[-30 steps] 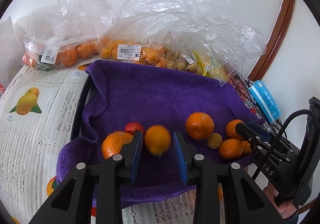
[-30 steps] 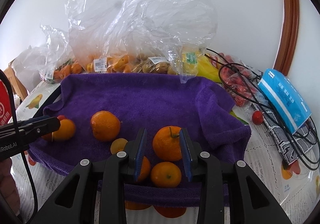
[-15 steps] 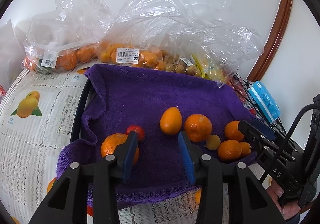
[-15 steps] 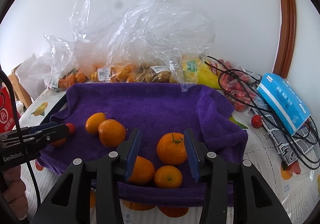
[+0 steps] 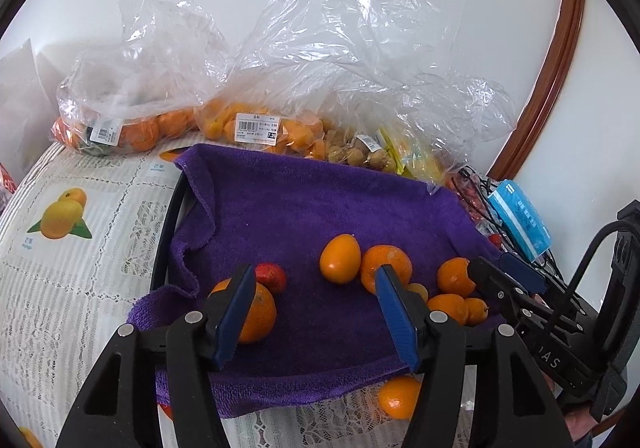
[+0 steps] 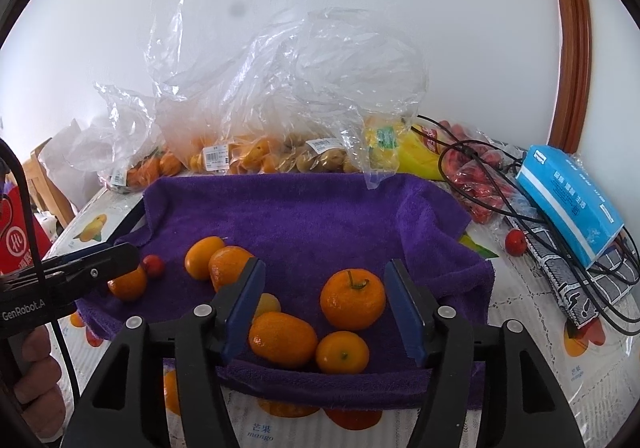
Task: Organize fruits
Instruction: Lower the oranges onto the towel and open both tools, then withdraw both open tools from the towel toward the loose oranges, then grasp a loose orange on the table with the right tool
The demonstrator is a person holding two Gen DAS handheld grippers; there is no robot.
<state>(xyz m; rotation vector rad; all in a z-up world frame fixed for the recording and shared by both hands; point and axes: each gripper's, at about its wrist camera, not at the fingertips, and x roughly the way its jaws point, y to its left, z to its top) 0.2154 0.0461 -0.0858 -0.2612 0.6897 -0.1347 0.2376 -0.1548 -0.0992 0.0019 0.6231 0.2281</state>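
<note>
A purple towel point(image 5: 304, 207) point(image 6: 320, 215) lines a tray and holds several oranges. My left gripper point(image 5: 316, 308) is open and empty above the towel's near edge. An oval orange fruit point(image 5: 340, 258) lies just beyond it, touching a round orange point(image 5: 386, 260). Another orange point(image 5: 252, 312) and a small red fruit point(image 5: 272, 276) sit by the left finger. My right gripper point(image 6: 324, 302) is open and empty; a stemmed orange point(image 6: 353, 298) lies between its fingers on the towel, with two more oranges point(image 6: 282, 338) nearer the edge.
Clear plastic bags of oranges point(image 5: 132, 127) and small fruit point(image 5: 280, 131) point(image 6: 256, 151) stand behind the towel against the wall. A blue box point(image 6: 568, 195), black cables point(image 6: 500, 183) and a red tomato point(image 6: 516, 242) lie to the right. The patterned tablecloth point(image 5: 80, 268) extends left.
My left gripper let go of the oval orange fruit, which now lies farther in beside a round orange, and drew back with wider jaws. My right gripper opened wider and pulled back from the stemmed orange.
</note>
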